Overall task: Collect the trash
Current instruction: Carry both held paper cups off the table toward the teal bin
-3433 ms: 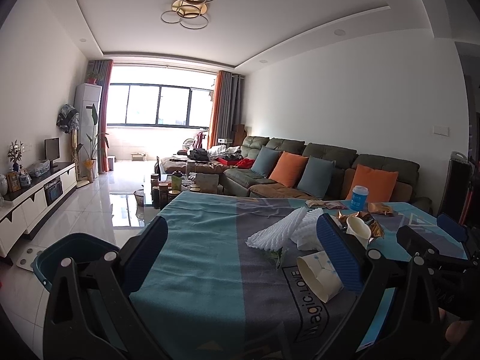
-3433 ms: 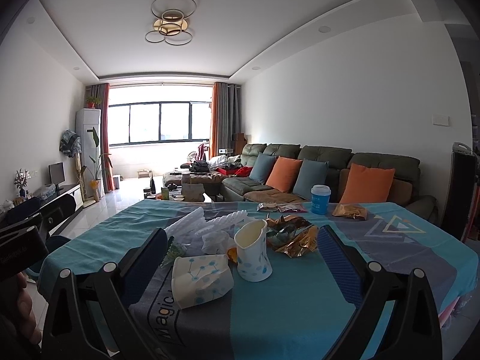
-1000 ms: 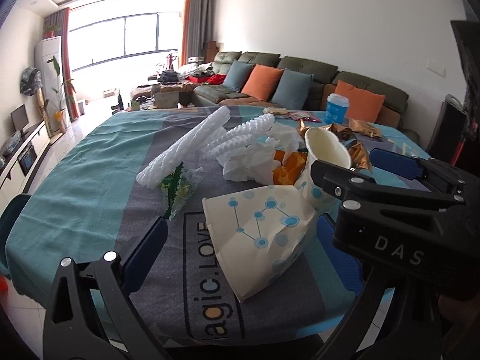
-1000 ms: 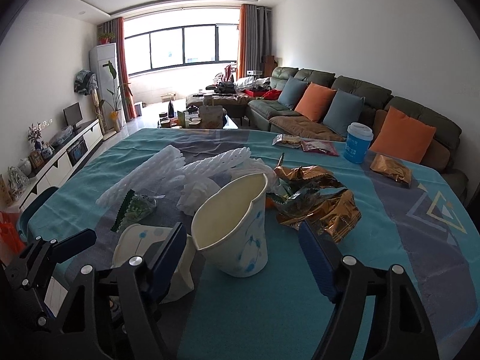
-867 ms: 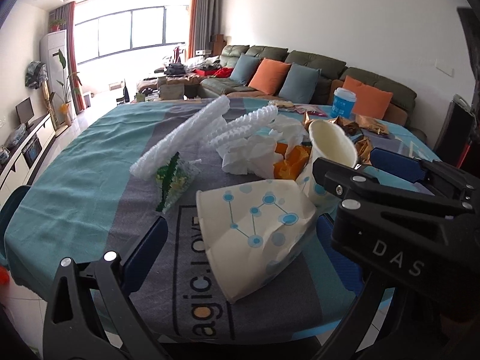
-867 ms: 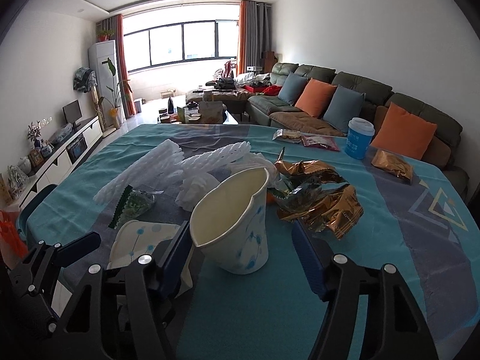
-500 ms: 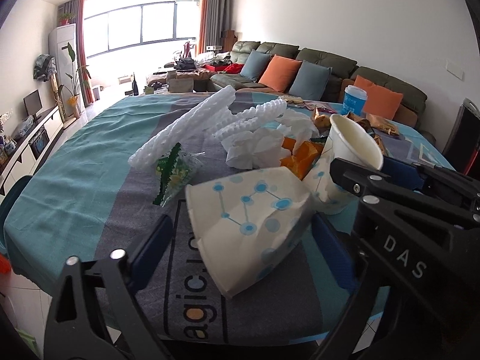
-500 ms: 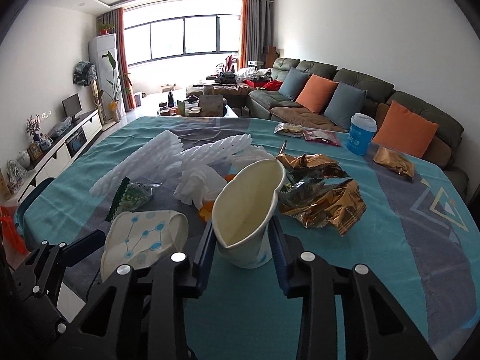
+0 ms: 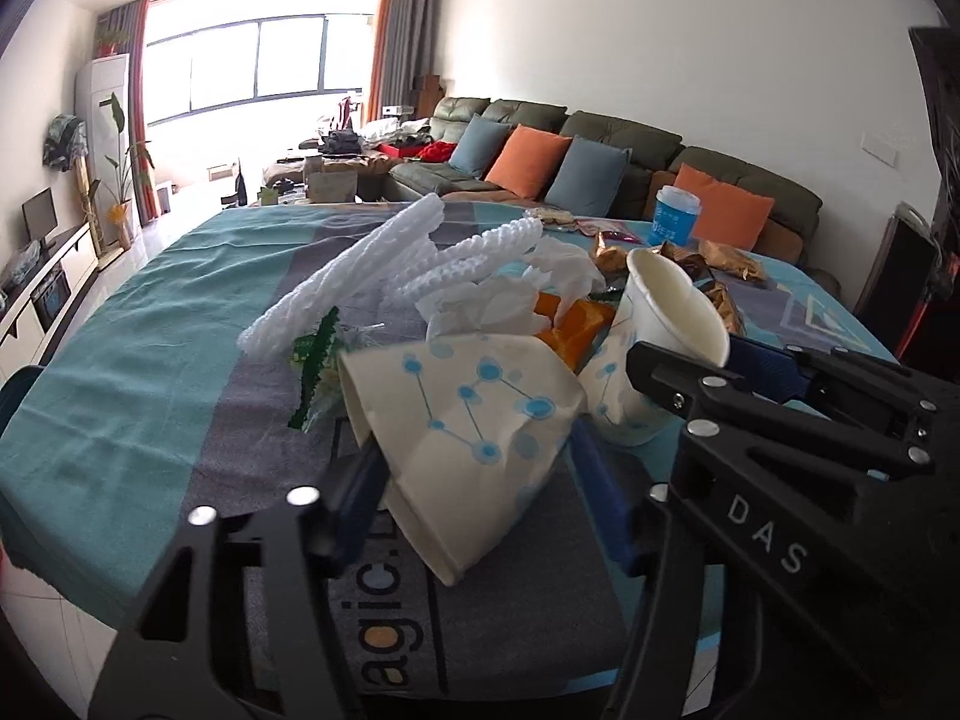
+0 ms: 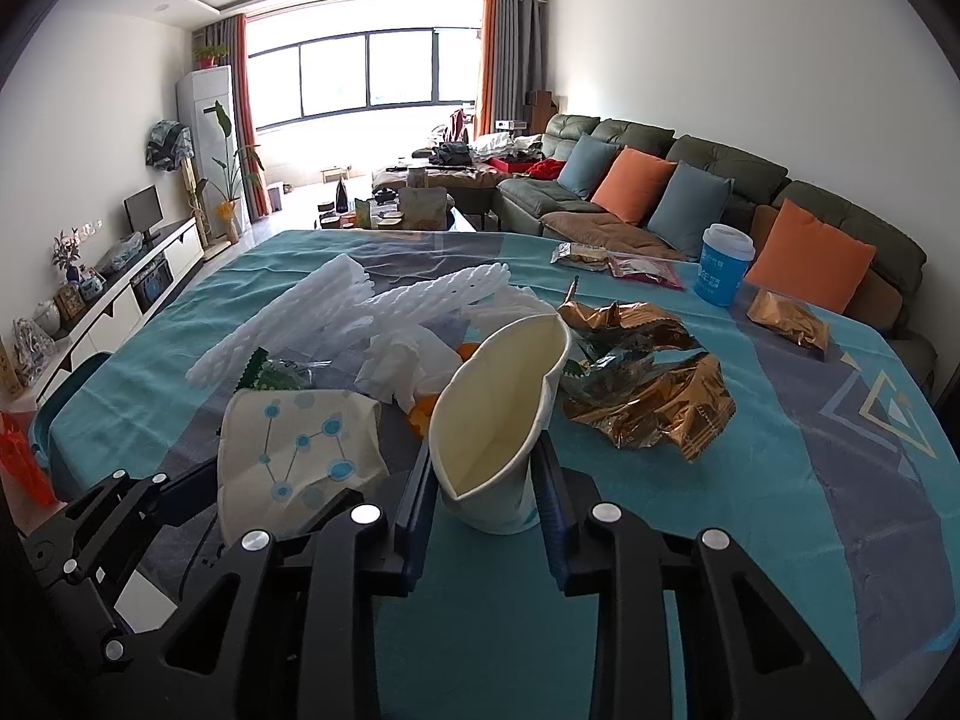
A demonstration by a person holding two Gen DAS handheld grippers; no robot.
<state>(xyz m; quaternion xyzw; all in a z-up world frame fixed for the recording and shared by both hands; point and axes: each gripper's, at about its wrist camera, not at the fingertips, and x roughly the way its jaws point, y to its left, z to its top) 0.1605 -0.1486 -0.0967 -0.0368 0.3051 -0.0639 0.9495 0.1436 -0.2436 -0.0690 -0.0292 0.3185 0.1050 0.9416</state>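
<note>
Jaws: right gripper clamped on upright paper cup, squashing it.
Left gripper closing around flattened paper cup, frame centre; pads touching it.

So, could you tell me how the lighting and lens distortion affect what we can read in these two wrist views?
Left wrist view: the window is blown out to white, the walls bow from fisheye, and the crushed paper cup stays sharp. Right wrist view: the window glare is similar, the frame corners are vignetted black, and the upright paper cup and gold foil wrappers are crisp, with glints on the foil.
</note>
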